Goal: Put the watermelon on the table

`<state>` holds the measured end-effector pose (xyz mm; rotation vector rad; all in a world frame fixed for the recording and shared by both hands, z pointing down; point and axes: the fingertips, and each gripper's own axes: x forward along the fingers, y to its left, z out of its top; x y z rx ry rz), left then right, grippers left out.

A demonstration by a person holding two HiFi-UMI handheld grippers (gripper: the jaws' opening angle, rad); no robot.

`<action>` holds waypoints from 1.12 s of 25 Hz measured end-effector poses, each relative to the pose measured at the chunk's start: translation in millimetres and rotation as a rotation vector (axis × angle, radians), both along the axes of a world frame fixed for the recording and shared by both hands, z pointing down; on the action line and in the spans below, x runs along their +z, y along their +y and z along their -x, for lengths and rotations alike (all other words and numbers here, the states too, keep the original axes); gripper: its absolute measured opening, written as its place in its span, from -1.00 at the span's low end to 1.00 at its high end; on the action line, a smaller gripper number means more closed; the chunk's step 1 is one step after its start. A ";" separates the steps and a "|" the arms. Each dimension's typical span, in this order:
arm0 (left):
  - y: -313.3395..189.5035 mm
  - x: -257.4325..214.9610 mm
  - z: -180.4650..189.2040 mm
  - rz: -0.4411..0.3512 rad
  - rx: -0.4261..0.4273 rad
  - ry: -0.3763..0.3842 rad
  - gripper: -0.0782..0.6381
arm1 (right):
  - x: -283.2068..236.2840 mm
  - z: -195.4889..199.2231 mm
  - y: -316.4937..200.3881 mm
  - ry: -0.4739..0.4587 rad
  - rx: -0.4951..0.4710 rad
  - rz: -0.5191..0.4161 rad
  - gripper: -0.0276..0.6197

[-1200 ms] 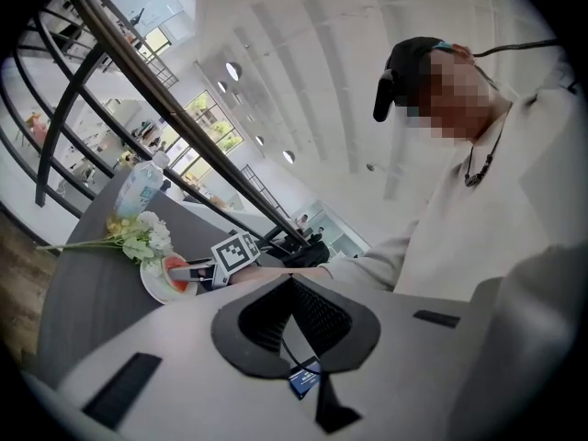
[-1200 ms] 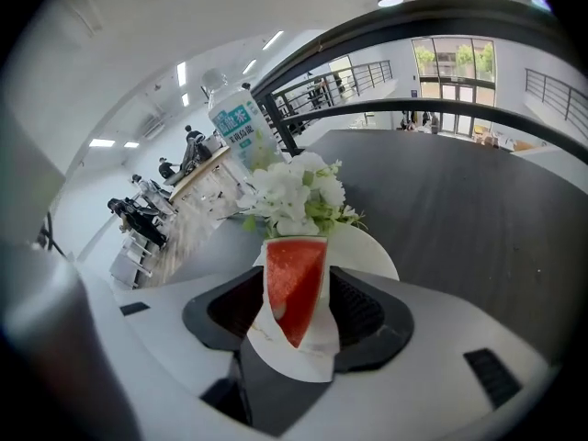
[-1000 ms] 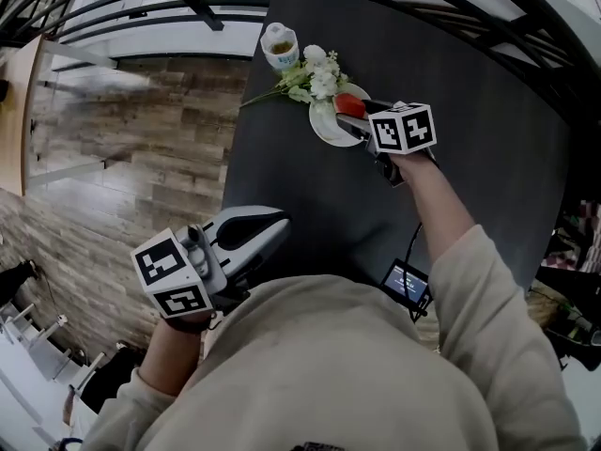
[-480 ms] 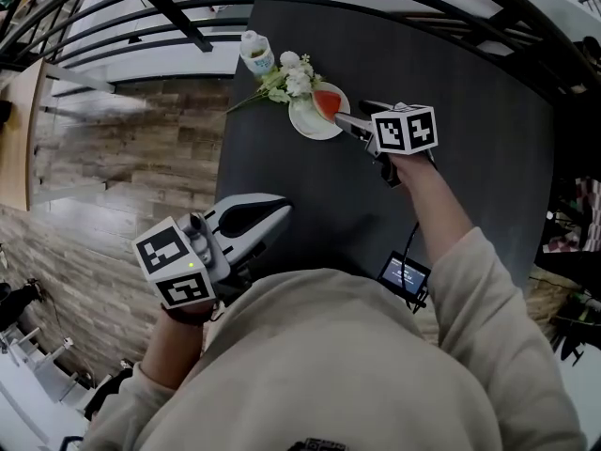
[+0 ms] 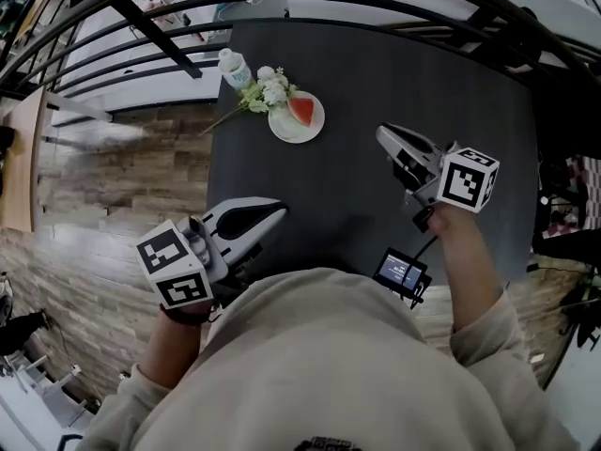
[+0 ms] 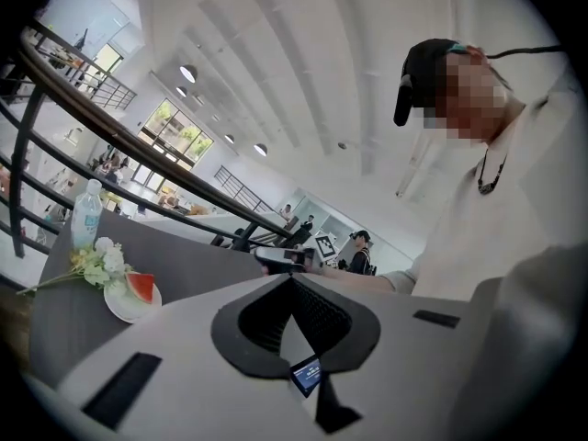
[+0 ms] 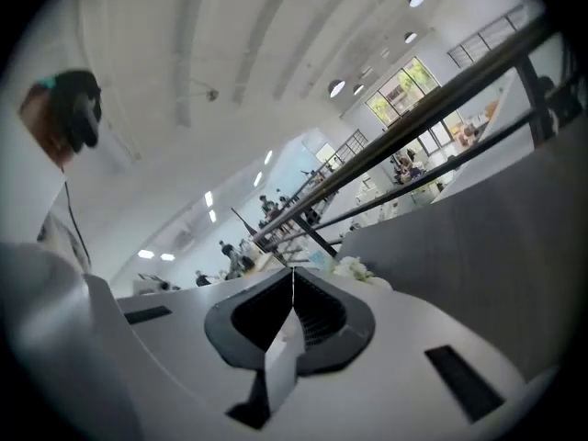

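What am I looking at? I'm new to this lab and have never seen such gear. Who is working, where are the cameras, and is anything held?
No robot: a person holds a two-jaw hand tool in each hand. One picture comes from a camera on their head, looking down; the other two ride on the tools, looking along the jaws. The left gripper and right gripper are both shut and empty. On the far side of the dark table a watermelon slice lies on a white plate, beside flowers and a bottle. A small screen sits near the person.
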<state>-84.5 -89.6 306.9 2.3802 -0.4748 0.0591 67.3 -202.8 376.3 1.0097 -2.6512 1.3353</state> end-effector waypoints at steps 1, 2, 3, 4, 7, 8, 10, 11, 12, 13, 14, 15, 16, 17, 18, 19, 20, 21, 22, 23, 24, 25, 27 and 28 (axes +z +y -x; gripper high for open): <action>1.4 -3.6 -3.8 -0.008 0.008 0.001 -0.78 | -19.0 -4.8 15.4 -0.078 0.014 -0.009 -0.86; 2.2 -7.0 -7.9 -0.018 0.015 0.004 -0.78 | -35.8 -9.7 31.1 -0.134 0.030 -0.030 -0.86; 2.9 -10.1 -12.0 -0.028 0.020 0.009 -0.78 | -49.9 -15.1 46.9 -0.171 0.049 -0.057 -0.87; 4.1 -13.1 -16.4 -0.037 0.023 0.017 -0.78 | -60.5 -21.5 63.1 -0.195 0.069 -0.077 -0.87; 11.3 -20.3 -29.4 -0.059 0.035 0.044 -0.78 | -78.2 -40.6 109.1 -0.210 0.110 -0.089 -0.87; 13.7 -22.3 -33.2 -0.067 0.041 0.052 -0.78 | -82.7 -46.2 120.5 -0.201 0.119 -0.094 -0.87; 16.9 -25.8 -38.7 -0.082 0.055 0.065 -0.78 | -91.7 -55.3 135.9 -0.184 0.135 -0.108 -0.87; 17.8 -27.3 -40.2 -0.089 0.060 0.069 -0.78 | -95.3 -58.5 140.4 -0.176 0.139 -0.116 -0.87; 18.2 -28.5 -41.1 -0.094 0.063 0.072 -0.78 | -98.1 -60.9 143.1 -0.167 0.142 -0.123 -0.87; 18.3 -29.6 -41.6 -0.098 0.065 0.075 -0.78 | -100.1 -62.9 144.2 -0.162 0.146 -0.129 -0.87; 18.3 -30.3 -42.0 -0.101 0.067 0.079 -0.78 | -101.5 -64.6 144.0 -0.159 0.151 -0.134 -0.87; 18.4 -30.6 -42.3 -0.104 0.069 0.081 -0.78 | -102.3 -65.6 143.1 -0.159 0.156 -0.138 -0.87; 18.9 -30.6 -42.6 -0.105 0.072 0.083 -0.78 | -102.8 -65.9 142.0 -0.160 0.160 -0.142 -0.87; 19.5 -30.4 -42.9 -0.107 0.075 0.083 -0.78 | -103.2 -65.5 140.9 -0.161 0.162 -0.145 -0.87; 19.9 -30.3 -43.1 -0.108 0.077 0.083 -0.78 | -103.7 -64.9 140.0 -0.162 0.162 -0.148 -0.87; 20.1 -30.4 -43.3 -0.108 0.079 0.083 -0.78 | -104.0 -64.4 139.4 -0.161 0.160 -0.151 -0.87; 20.1 -30.5 -43.3 -0.108 0.079 0.082 -0.78 | -104.0 -64.1 139.0 -0.159 0.158 -0.151 -0.87; 19.9 -30.5 -43.2 -0.108 0.078 0.081 -0.78 | -103.6 -64.0 138.9 -0.157 0.156 -0.150 -0.87; 19.7 -30.4 -42.8 -0.108 0.076 0.080 -0.78 | -103.1 -64.1 138.9 -0.156 0.154 -0.149 -0.87; 19.8 -30.4 -42.3 -0.108 0.074 0.078 -0.78 | -102.6 -64.3 139.2 -0.154 0.152 -0.147 -0.87; 20.1 -30.4 -41.8 -0.107 0.073 0.077 -0.78 | -102.4 -64.9 139.6 -0.152 0.152 -0.146 -0.87; 20.5 -30.6 -41.2 -0.108 0.073 0.075 -0.78 | -102.3 -65.6 140.0 -0.149 0.153 -0.146 -0.87; 21.2 -31.3 -40.2 -0.109 0.071 0.072 -0.78 | -102.7 -66.8 140.8 -0.144 0.155 -0.146 -0.87; 21.6 -31.6 -39.6 -0.110 0.071 0.070 -0.78 | -103.0 -67.3 141.2 -0.142 0.156 -0.146 -0.87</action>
